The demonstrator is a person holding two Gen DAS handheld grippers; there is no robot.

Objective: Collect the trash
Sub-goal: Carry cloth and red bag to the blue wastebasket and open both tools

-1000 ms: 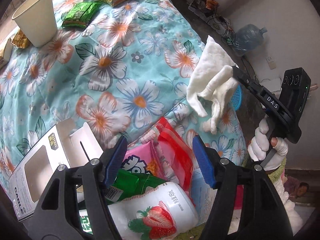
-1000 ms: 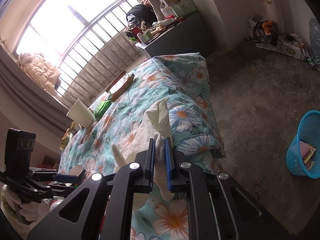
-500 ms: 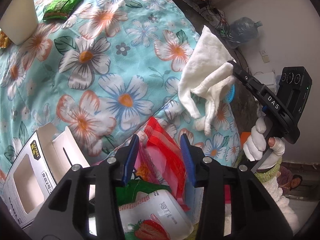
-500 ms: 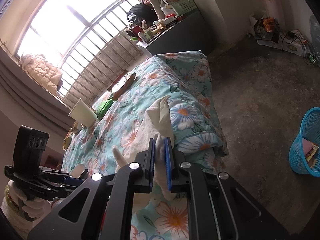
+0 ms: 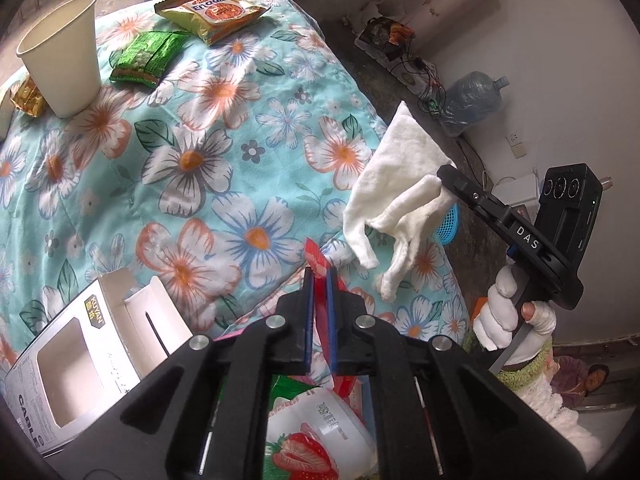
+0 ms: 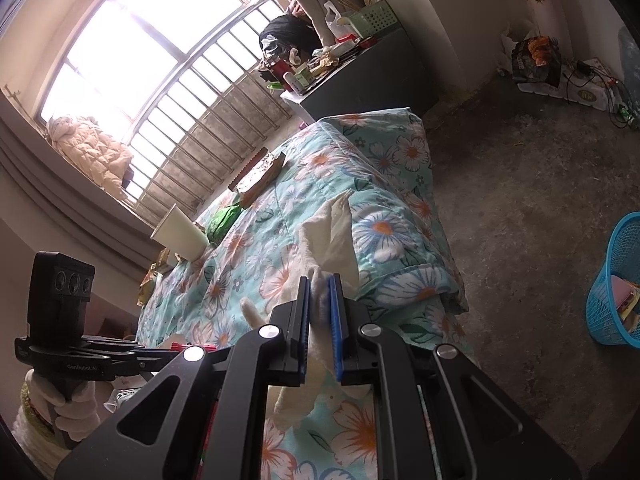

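My left gripper (image 5: 319,280) is shut on a red plastic wrapper (image 5: 316,258) and holds it above the flowered bedspread (image 5: 192,152). My right gripper (image 6: 319,286) is shut on a crumpled white tissue (image 6: 330,236); in the left wrist view the tissue (image 5: 396,184) hangs from that gripper (image 5: 442,184) over the bed's right edge. A blue trash basket (image 6: 614,284) with some trash in it stands on the floor to the right; a bit of it shows behind the tissue (image 5: 450,224).
On the bed lie a white paper cup (image 5: 64,56), a green packet (image 5: 148,56), a yellow noodle packet (image 5: 212,10), an open white box (image 5: 80,348) and a strawberry-print pouch (image 5: 320,440). A water jug (image 5: 472,98) and cables lie on the concrete floor.
My left gripper closed on the red wrapper and lifted it off the pile. My right gripper kept its hold on the tissue and barely moved.
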